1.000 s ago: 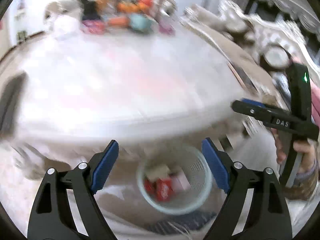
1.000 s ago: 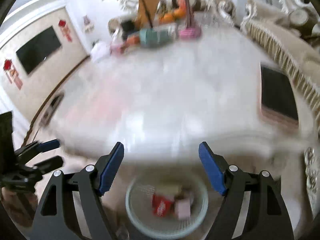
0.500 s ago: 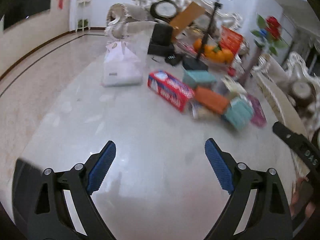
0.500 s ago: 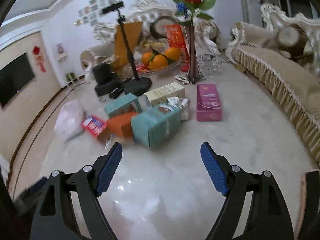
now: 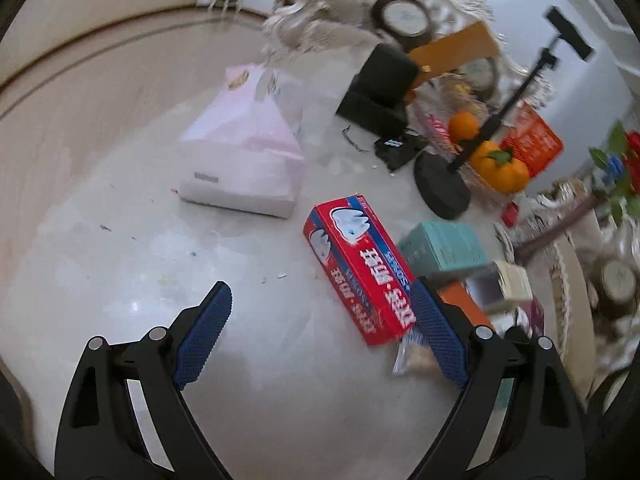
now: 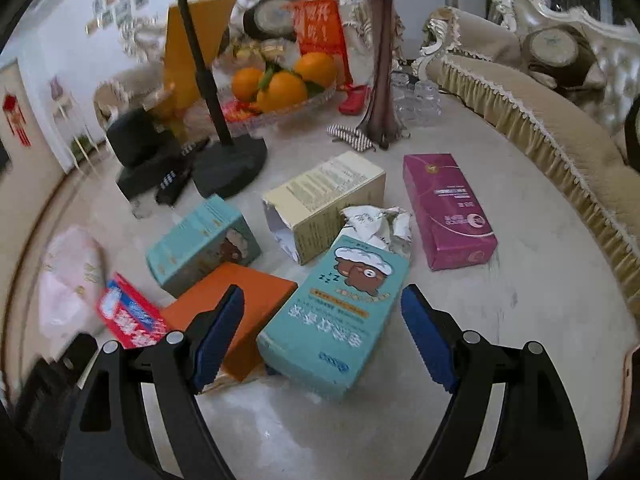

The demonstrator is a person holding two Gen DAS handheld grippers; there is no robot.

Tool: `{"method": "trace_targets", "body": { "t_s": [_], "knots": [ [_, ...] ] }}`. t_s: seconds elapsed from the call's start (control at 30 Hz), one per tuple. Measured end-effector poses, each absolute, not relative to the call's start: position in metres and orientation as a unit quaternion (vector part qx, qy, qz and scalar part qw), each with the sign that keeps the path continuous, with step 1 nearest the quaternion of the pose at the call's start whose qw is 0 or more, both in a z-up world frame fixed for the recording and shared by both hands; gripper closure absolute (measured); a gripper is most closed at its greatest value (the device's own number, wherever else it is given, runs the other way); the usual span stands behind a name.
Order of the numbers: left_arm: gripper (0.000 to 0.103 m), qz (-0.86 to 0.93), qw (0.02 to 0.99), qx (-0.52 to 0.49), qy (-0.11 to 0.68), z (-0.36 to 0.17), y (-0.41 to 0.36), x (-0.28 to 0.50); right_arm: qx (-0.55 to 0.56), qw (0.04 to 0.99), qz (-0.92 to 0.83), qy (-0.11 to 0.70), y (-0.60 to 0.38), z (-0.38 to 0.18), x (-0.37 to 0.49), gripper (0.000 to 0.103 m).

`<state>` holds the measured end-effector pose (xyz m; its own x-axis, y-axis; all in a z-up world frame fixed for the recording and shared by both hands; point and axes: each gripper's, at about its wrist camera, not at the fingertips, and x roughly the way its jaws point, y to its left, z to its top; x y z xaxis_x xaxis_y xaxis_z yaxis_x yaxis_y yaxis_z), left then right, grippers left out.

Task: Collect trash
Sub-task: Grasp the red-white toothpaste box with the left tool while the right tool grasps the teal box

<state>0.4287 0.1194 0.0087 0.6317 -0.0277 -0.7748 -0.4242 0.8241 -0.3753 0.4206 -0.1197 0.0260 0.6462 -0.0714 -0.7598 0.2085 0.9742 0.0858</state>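
Trash lies on a pale marble table (image 5: 132, 264). A red toothpaste box (image 5: 360, 268) rests flat just ahead of my left gripper (image 5: 320, 292), near its right finger; the jaws are open and hold nothing. In the right wrist view, a teal box with a bear picture (image 6: 340, 312) lies under my right gripper (image 6: 322, 296), whose open jaws stand wider than the box. Around it are an orange box (image 6: 240, 300), a second teal box (image 6: 200, 240), a torn cream box (image 6: 324, 200), crumpled paper (image 6: 380, 224) and a purple box (image 6: 448, 208).
A pink-and-white bag (image 5: 244, 160) sits at the table's left. Behind the boxes stand a black camera stand (image 6: 228, 164), a glass bowl of oranges (image 6: 280, 80), a tall vase (image 6: 382, 80) and small glasses (image 6: 416, 96). A fringed sofa (image 6: 540, 120) runs along the right.
Both views have swung from a mesh bin of trash below the table edge up onto the tabletop and closed in on the boxes. Both grippers stay open and empty.
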Motion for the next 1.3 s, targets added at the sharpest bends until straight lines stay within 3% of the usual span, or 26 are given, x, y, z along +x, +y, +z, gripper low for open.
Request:
{"method": "trace_targets", "body": {
  "t_s": [0.13, 0.47, 0.57, 0.9, 1.13, 1.23, 1.27, 1.3],
  "knots": [
    [0.015, 0.125, 0.847, -0.283, 0.432, -0.001, 0.111, 0.448, 0.032, 0.908, -0.056, 0.415, -0.125, 0.019, 0.424, 0.020],
    [0.015, 0.178, 0.848, -0.232, 0.443, -0.016, 0.075, 0.483, -0.027, 0.909, -0.001, 0.417, -0.156, 0.017, 0.415, 0.020],
    [0.015, 0.202, 0.848, -0.173, 0.459, -0.023, 0.063, 0.494, -0.053, 0.908, 0.003, 0.415, -0.160, 0.017, 0.415, 0.020],
    [0.015, 0.166, 0.856, -0.109, 0.477, -0.028, 0.072, 0.488, 0.070, 0.890, 0.062, 0.446, -0.200, 0.005, 0.405, 0.020],
    [0.015, 0.148, 0.849, -0.109, 0.495, -0.030, 0.086, 0.483, 0.036, 0.884, 0.069, 0.461, -0.181, -0.003, 0.396, 0.020],
    [0.015, 0.147, 0.847, -0.108, 0.499, -0.030, 0.093, 0.476, 0.025, 0.888, 0.057, 0.456, -0.181, -0.003, 0.392, 0.022],
    [0.015, 0.144, 0.848, -0.105, 0.499, -0.031, 0.093, 0.475, 0.026, 0.886, 0.058, 0.458, -0.182, -0.004, 0.391, 0.027],
    [0.015, 0.139, 0.849, -0.099, 0.500, -0.031, 0.093, 0.473, 0.021, 0.884, 0.062, 0.464, -0.181, -0.005, 0.391, 0.039]
  ]
}}
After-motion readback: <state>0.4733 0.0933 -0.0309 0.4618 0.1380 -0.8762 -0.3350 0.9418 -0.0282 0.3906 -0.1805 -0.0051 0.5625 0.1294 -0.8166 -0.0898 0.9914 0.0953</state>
